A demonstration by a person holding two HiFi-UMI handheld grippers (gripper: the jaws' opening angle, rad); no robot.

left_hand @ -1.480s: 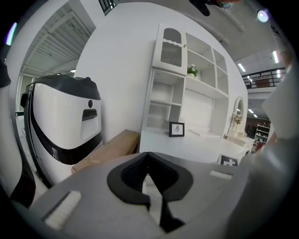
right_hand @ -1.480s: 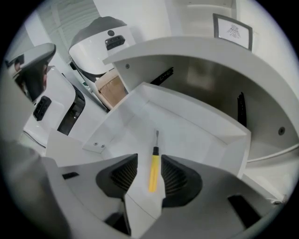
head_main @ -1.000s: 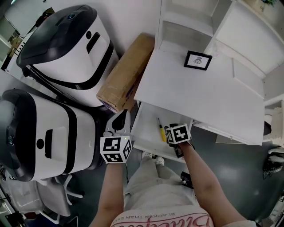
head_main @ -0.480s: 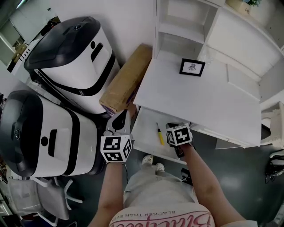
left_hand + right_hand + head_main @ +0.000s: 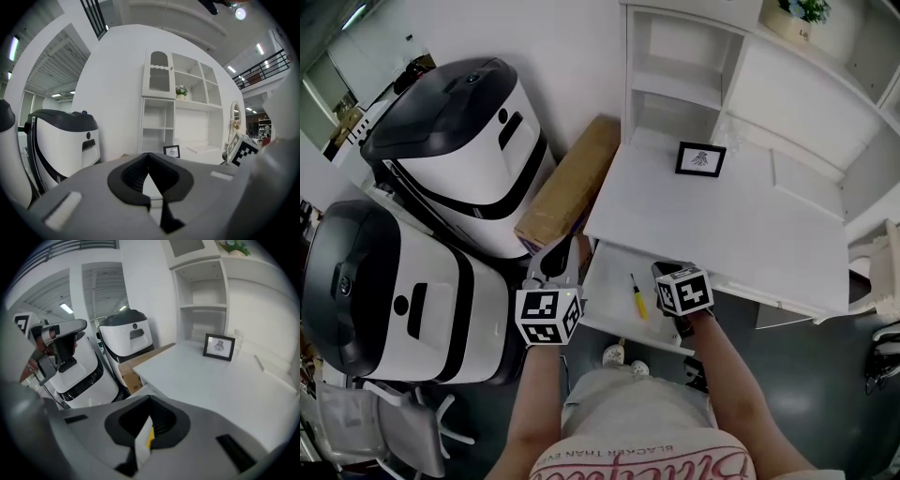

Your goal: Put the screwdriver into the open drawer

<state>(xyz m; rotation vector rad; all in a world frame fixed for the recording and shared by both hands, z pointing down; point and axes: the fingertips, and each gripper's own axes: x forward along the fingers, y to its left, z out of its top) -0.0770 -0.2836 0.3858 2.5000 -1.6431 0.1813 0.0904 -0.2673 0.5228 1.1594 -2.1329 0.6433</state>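
Screwdriver's down! The screwdriver (image 5: 636,296) lies flat in the open drawer (image 5: 605,277), just left of the right gripper (image 5: 666,272). That claw has drawn back from it and is now clenched on nothing. The left gripper (image 5: 554,251), farther left, is clenched and empty too. With both 2 claws clear, the task looks done.

Lab-like hall, white desk (image 5: 722,225) with shelf unit (image 5: 670,89), two big white-and-black machines (image 5: 459,141), cardboard box (image 5: 572,183), mezzanine railing (image 5: 265,65)
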